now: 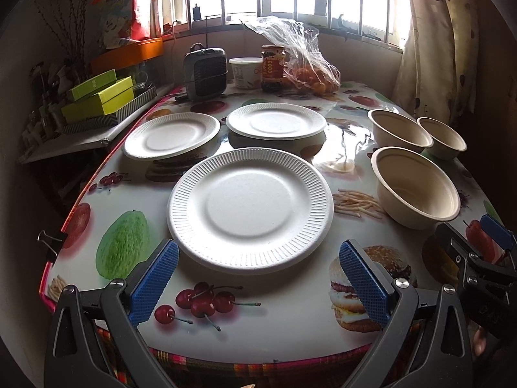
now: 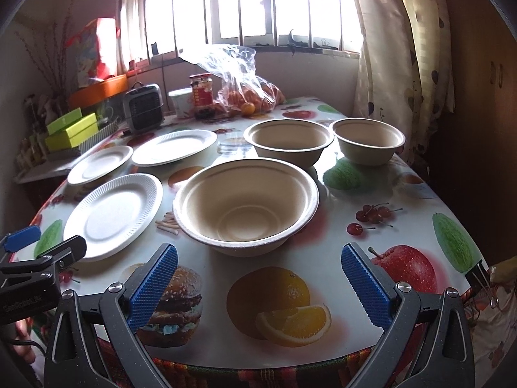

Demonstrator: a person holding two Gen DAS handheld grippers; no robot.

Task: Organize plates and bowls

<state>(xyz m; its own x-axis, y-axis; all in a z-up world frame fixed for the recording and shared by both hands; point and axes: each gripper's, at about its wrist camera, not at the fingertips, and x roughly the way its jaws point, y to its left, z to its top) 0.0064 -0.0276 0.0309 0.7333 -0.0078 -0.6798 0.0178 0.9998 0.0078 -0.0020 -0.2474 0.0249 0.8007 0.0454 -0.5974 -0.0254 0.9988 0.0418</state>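
Three white paper plates lie apart on the fruit-print table: a large near plate [image 1: 250, 210] [image 2: 113, 216], a far left plate [image 1: 171, 135] [image 2: 100, 163] and a far middle plate [image 1: 276, 120] [image 2: 174, 147]. Three beige bowls stand to the right: a near bowl [image 1: 416, 187] [image 2: 245, 200], a far bowl [image 1: 399, 131] [image 2: 287, 140] and a small far right bowl [image 1: 442, 137] [image 2: 368, 140]. My left gripper [image 1: 258, 281] is open and empty, just short of the near plate. My right gripper [image 2: 258, 284] is open and empty, just short of the near bowl.
At the table's [image 1: 290, 323] far end stand a small grey heater [image 1: 205, 72], a white tub [image 1: 245, 71], a jar [image 1: 273, 68] and a plastic bag of oranges [image 1: 310, 74]. Green boxes [image 1: 100, 97] sit on a shelf at left. A curtain [image 1: 436, 42] hangs at right.
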